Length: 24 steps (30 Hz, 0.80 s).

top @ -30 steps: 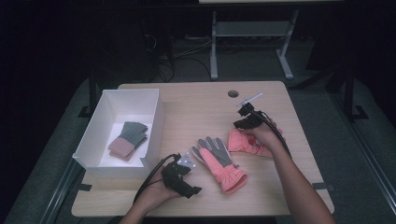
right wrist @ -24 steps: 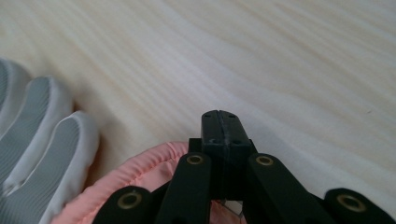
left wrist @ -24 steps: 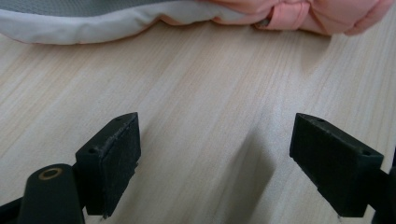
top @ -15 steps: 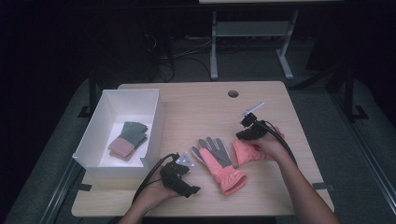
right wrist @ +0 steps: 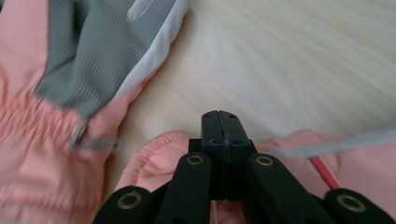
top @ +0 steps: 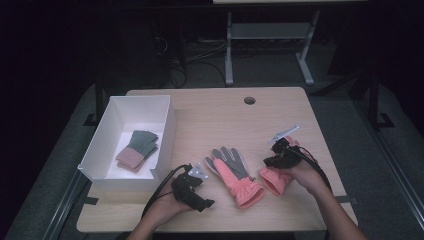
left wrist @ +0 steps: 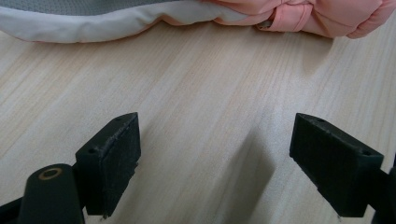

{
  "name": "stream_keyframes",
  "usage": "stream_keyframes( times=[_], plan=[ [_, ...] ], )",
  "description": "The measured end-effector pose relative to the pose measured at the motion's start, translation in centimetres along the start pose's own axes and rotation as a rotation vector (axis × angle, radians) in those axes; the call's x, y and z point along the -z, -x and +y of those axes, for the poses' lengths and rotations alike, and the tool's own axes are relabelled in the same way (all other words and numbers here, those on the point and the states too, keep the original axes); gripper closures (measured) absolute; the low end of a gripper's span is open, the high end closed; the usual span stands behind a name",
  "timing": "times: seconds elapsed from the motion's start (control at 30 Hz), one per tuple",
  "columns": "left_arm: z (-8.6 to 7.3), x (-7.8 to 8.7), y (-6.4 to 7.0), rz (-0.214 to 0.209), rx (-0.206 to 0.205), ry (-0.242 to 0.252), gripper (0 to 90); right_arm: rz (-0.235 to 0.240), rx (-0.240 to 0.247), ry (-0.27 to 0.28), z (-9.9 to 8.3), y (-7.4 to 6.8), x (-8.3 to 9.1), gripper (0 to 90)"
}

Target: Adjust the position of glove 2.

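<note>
- Left tongs [left wrist: 215, 172] released, jaws wide apart over bare table [top: 210, 117], near front edge, just short of the flat glove.
- Right tongs [right wrist: 219, 122] clenched on the bunched pink glove [top: 275, 180], near the table's right front.
- No readable writing or labels anywhere.
- Flat glove [top: 234, 172]: pink cuff and back, grey ribbed palm, white edging, small grey pull loop; lies between the two tongs, fingers pointing away.
- White box [top: 167, 135] at left holds a folded grey-and-pink pair [top: 137, 150].
- Table: pale wood grain, round cable hole [top: 249, 100] at far edge.
- Beyond: dark room, grey metal frame [top: 265, 35], cables on the floor.
</note>
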State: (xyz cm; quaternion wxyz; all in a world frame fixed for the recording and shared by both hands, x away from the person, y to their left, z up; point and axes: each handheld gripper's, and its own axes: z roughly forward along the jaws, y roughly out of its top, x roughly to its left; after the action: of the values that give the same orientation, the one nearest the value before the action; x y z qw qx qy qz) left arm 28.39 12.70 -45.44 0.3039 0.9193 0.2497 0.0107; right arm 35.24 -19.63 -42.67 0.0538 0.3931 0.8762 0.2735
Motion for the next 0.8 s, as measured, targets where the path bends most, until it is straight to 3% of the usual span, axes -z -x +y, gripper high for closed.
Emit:
stream_keyframes(
  times=[0.23, 0.5, 0.53, 0.7, 0.8],
  plan=[
    [0.0, -0.1, 0.0, 0.001, 0.005, 0.003, 16.0, 0.004, -0.005, -0.001, -3.1, -0.8, 1.8, 89.9],
    [0.0, 0.0, 0.0, 0.004, -0.001, -0.007, 16.0, -0.024, -0.055, 0.002, -6.9, -0.7, 3.9, 89.8],
    [0.1, 0.1, -0.2, 0.004, -0.016, -0.018, 16.0, -0.025, -0.066, 0.003, -7.3, -0.7, 4.1, 89.8],
    [0.1, 0.1, -0.2, 0.005, -0.015, -0.019, 16.0, -0.026, -0.110, 0.059, -8.4, -0.1, 5.5, 83.0],
    [0.1, 0.2, -0.2, 0.007, -0.013, -0.015, 16.0, -0.083, -0.140, 0.114, -8.5, 0.6, 6.6, 77.7]
  ],
)
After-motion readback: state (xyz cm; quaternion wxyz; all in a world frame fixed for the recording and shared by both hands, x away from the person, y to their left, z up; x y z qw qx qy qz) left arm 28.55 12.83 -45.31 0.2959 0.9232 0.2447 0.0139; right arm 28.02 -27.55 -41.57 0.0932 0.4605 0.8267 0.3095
